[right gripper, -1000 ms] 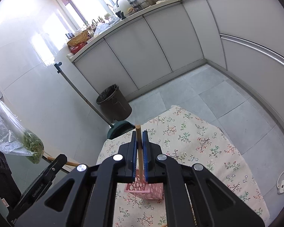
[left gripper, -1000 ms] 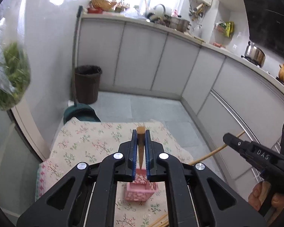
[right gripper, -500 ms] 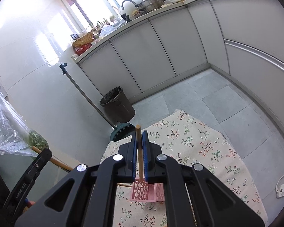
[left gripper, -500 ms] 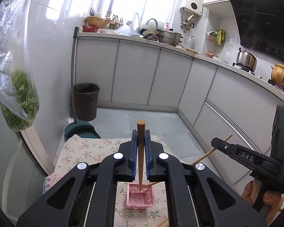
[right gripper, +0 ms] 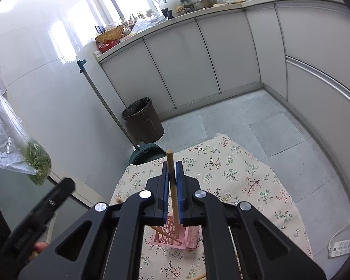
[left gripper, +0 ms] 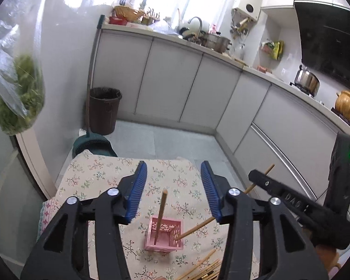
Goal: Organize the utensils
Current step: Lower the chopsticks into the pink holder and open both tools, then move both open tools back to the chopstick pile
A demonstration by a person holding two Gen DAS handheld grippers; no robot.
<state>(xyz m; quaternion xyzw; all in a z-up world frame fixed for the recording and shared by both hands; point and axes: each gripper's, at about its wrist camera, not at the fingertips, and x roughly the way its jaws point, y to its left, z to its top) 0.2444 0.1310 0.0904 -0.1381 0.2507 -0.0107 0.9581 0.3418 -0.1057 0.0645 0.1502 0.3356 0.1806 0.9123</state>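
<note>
A small pink perforated basket [left gripper: 164, 235] stands on the floral tablecloth [left gripper: 100, 175]. A wooden chopstick [left gripper: 160, 214] leans in it, free of my left gripper [left gripper: 173, 186], which is open above it. My right gripper [right gripper: 173, 186] is shut on a second chopstick [right gripper: 172, 186] whose lower end reaches into the basket [right gripper: 186, 236]; that chopstick also shows in the left wrist view [left gripper: 198, 227], slanting in from the right gripper's body [left gripper: 298, 207]. Several loose chopsticks [left gripper: 203, 268] lie in front of the basket.
The table's far edge drops to a tiled floor [left gripper: 165, 140]. A brown bin [left gripper: 103, 109], a broom [left gripper: 91, 93] and a green dustpan [left gripper: 91, 144] stand beyond it. A bag of greens [left gripper: 18, 98] hangs at the left. White cabinets [left gripper: 175, 88] line the room.
My left gripper has opened and let go of its chopstick, which now stands in the pink basket. My right gripper has lowered its chopstick tip into the basket.
</note>
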